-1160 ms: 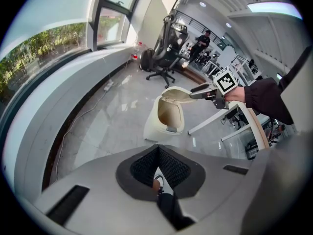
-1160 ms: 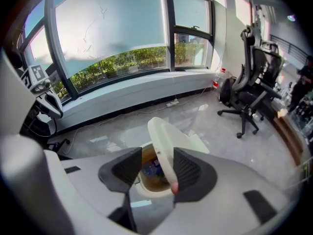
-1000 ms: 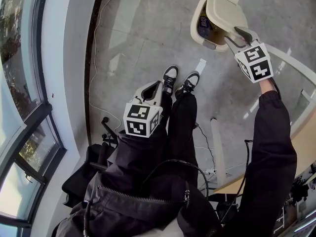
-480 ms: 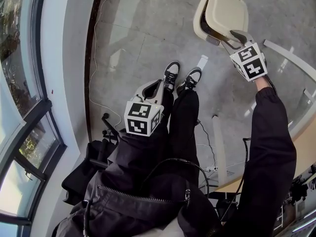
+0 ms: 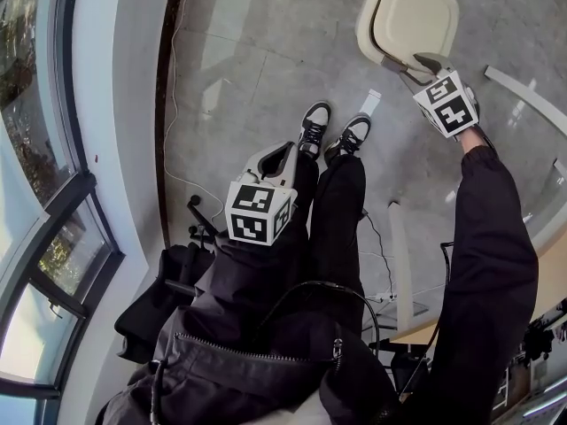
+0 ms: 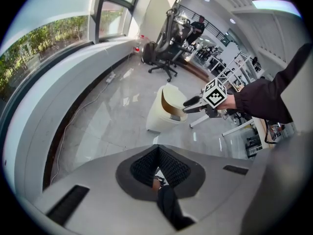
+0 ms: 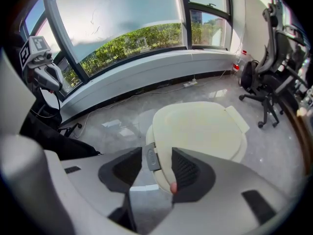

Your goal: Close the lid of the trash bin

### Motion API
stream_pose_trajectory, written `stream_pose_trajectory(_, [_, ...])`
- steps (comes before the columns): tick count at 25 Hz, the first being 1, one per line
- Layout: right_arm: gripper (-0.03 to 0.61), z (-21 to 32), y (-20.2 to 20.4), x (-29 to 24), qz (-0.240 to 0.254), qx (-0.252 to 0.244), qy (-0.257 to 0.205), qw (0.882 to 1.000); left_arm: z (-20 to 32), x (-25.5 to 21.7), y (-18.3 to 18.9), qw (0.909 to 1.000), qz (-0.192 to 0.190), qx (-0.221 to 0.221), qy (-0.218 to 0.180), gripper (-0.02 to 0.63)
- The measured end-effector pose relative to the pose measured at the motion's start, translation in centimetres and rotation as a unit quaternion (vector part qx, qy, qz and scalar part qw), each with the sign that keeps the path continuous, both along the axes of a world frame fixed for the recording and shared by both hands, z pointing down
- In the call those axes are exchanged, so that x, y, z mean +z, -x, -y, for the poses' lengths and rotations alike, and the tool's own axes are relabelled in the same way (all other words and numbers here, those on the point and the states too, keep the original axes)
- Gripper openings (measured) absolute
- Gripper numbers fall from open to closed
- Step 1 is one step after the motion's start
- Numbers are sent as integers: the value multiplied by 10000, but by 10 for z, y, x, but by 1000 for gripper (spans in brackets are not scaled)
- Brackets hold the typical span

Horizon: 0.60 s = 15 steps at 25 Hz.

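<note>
The cream trash bin (image 5: pixel 407 16) stands on the grey floor ahead of the person's shoes. Its lid (image 7: pixel 200 129) lies almost flat on the body; in the left gripper view a thin dark gap still shows under the lid's front on the bin (image 6: pixel 164 114). My right gripper (image 5: pixel 416 63) is at the lid's front edge, open, with the grey latch tab (image 7: pixel 150 158) between its jaws. It also shows as the right gripper (image 6: pixel 186 105), fingers apart. My left gripper (image 5: pixel 282 153) hangs shut over the person's legs, far from the bin, holding nothing.
A curved window wall (image 5: pixel 53 149) runs along the left. A cable (image 5: pixel 177 78) trails on the floor beside it. A black office chair (image 7: pixel 271 89) stands beyond the bin. White desk legs (image 5: pixel 523 87) lie to the right, and a paper slip (image 5: pixel 368 103) lies near the shoes.
The lid has swung down from half raised, with the dark inside showing, to almost flat. My right gripper followed its front edge down and away. The left gripper stayed put.
</note>
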State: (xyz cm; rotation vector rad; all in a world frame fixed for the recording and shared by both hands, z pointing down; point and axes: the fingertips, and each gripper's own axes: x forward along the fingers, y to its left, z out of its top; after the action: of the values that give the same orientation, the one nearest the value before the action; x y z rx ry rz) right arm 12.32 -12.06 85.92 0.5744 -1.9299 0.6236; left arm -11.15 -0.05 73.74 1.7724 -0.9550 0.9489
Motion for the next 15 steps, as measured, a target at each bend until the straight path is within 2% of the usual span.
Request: stream_pose_trajectory(15, [190,-9,5,52,-218,-74,228,9995,-6,11,1,9999,6,56,110,-5])
